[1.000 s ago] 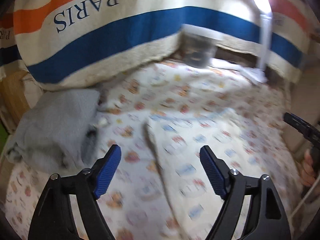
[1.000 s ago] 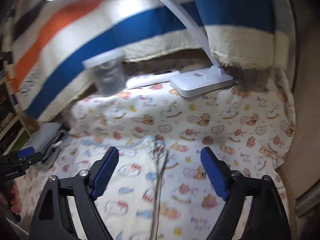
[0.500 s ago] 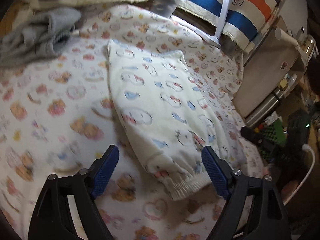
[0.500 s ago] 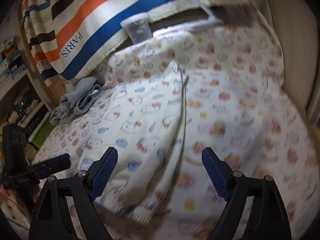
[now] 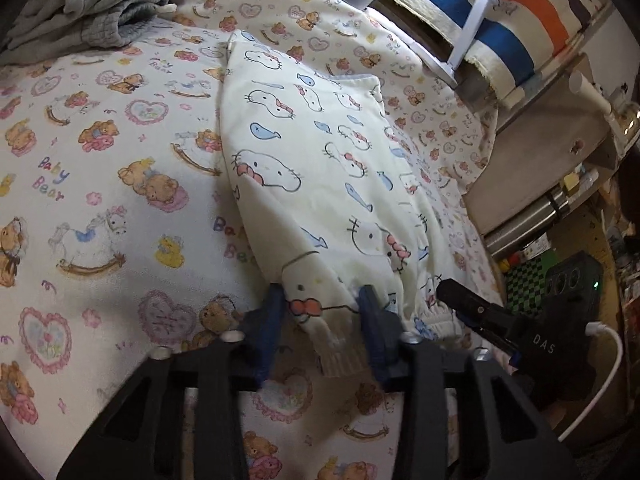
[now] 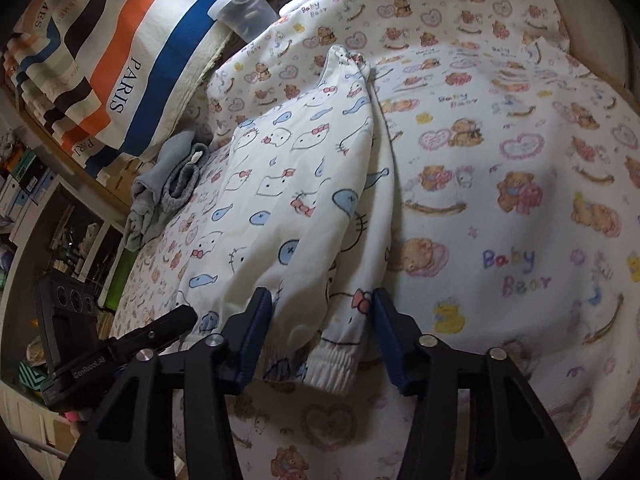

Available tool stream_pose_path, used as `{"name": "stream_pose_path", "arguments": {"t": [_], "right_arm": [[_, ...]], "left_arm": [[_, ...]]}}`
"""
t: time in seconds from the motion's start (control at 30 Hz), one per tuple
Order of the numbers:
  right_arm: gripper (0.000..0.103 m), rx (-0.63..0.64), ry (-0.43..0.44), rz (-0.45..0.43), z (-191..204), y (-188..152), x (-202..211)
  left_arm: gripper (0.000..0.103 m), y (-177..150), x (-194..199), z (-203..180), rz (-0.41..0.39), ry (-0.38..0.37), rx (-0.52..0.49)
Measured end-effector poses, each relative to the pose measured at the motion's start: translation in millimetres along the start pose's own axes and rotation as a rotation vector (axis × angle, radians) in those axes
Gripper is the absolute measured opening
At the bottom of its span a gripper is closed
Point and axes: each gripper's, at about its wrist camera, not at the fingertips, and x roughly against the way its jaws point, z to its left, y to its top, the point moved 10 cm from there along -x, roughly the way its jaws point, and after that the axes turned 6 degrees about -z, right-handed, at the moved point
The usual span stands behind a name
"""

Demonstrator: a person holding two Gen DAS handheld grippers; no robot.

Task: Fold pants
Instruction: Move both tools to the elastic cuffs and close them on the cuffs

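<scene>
Pants [image 5: 320, 168] lie lengthwise, frame centre; left gripper [image 5: 320, 320] and right gripper [image 6: 320, 332] are closing, each around a cuff, presumably to lift them for folding.

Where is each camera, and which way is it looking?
Left wrist: on the left gripper, looking down along its closing fingers at one cuff of the pants; the right gripper shows beside it.
Right wrist: on the right gripper, closing around the other cuff of the pants; the left gripper shows at its side.
Both see the pants, the bear sheet and the grey clothes.
</scene>
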Motion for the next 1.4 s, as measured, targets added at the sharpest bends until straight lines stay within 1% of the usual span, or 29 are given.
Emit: {"name": "stream_pose_path", "arguments": {"t": [0.03,0.07,0.13,0.2,0.23,0.27,0.33,0.4,0.5,0.53,0.57,0.6,0.63,0.67,0.7,0.77,0.8,0.9,1.03,1.07,1.17,1.23,1.27,1.3,1.33,1.37,1.4], "right_arm": [[0.045,0.008,-0.01,-0.002,0.4,-1.2,-0.8],[0.045,0.013,-0.016,-0.009,1.0,-1.1,-0.5],[0.039,0.018,-0.02,-0.012,3.2,-3.1,-0.9],[0.025,0.019,-0.017,0.0,4.8,-5.8,-2.8],[0.02,0.018,-0.025,-0.014,4.6,-6.4,-1.2],[0.013,0.022,-0.028,-0.022,5.0,-6.4,0.1],[0.011,0.029,-0.027,-0.034,5.7,-7.4,4.3],[0.011,0.029,-0.031,-0.04,4.6,-7.5,6.7],[0.012,0.038,-0.037,-0.031,2.3,-8.7,8.0],[0.012,0.035,-0.033,-0.029,1.6,-9.5,8.8],[0.014,0.029,-0.031,-0.026,0.8,-10.0,9.2],[0.015,0.023,-0.034,-0.024,0.0,-10.4,9.2],[0.015,0.023,-0.036,-0.023,-0.3,-10.9,8.9],[0.015,0.025,-0.04,-0.022,-0.1,-11.3,8.1],[0.015,0.024,-0.044,-0.023,-0.6,-12.0,8.1],[0.014,0.015,-0.044,-0.032,-0.3,-12.3,9.1],[0.011,0.015,-0.038,-0.043,1.3,-12.0,10.9],[0.009,0.032,-0.012,-0.048,10.1,-13.8,15.1],[0.008,0.052,0.032,-0.052,26.9,-16.0,23.7],[0.004,0.056,0.037,-0.056,29.2,-16.8,26.2],[0.004,0.065,0.054,-0.053,37.7,-21.5,30.5],[0.004,0.081,0.03,-0.061,38.1,-24.8,31.0],[0.005,0.078,0.005,-0.071,34.3,-25.1,31.2],[0.008,0.066,-0.026,-0.082,28.1,-25.4,31.4],[0.012,0.046,-0.05,-0.087,21.2,-25.6,31.2],[0.029,0.011,-0.044,-0.085,15.1,-26.1,30.6],[0.053,-0.029,-0.025,-0.077,10.3,-26.8,29.3]], "left_arm": [[0.014,-3.5,-1.7,-1.9,0.008,0.007,-0.015],[0.014,-5.7,-3.1,-3.0,0.009,0.016,-0.031],[0.013,-6.9,-2.4,-3.1,-0.004,0.035,-0.045],[0.013,-8.0,-0.3,-3.9,-0.005,0.036,-0.044],[0.015,-8.5,0.9,-3.7,-0.004,0.038,-0.045],[0.02,-10.2,1.8,-2.2,0.0,0.048,-0.047],[0.03,-12.0,4.3,-2.9,0.004,0.036,-0.05],[0.036,-13.0,6.0,-0.8,0.005,0.036,-0.026],[0.039,-13.5,5.3,-3.1,0.003,0.033,-0.028],[0.042,-13.6,5.1,-3.9,0.001,0.033,-0.03],[0.043,-13.8,4.8,-5.1,-0.001,0.033,-0.031],[0.042,-13.8,4.4,-6.3,-0.004,0.039,-0.035],[0.039,-13.9,4.1,-7.4,-0.006,0.045,-0.039],[0.026,-13.5,3.9,-7.7,-0.011,0.051,-0.046],[0.006,-15.0,2.0,-9.5,-0.004,0.045,-0.058],[0.005,-13.7,4.1,-11.6,-0.026,0.06,-0.088],[0.004,-13.0,6.4,-12.3,-0.033,0.067,-0.106],[0.004,-4.4,19.8,-11.7,-0.075,0.078,-0.12],[0.004,6.7,37.9,2.0,-0.113,0.122,-0.139],[0.004,7.5,41.4,6.2,-0.114,0.126,-0.14],[0.004,2.8,43.3,14.3,-0.082,0.114,-0.131],[0.004,-2.5,40.0,17.0,-0.065,0.111,-0.122],[0.005,-4.5,37.9,18.4,-0.059,0.112,-0.112],[0.007,-5.9,35.0,20.5,-0.051,0.108,-0.093],[0.011,-7.2,33.4,22.5,-0.045,0.108,-0.078],[0.017,-7.9,31.6,24.2,-0.038,0.108,-0.071],[0.032,-8.8,31.3,24.7,-0.035,0.109,-0.07]]}}
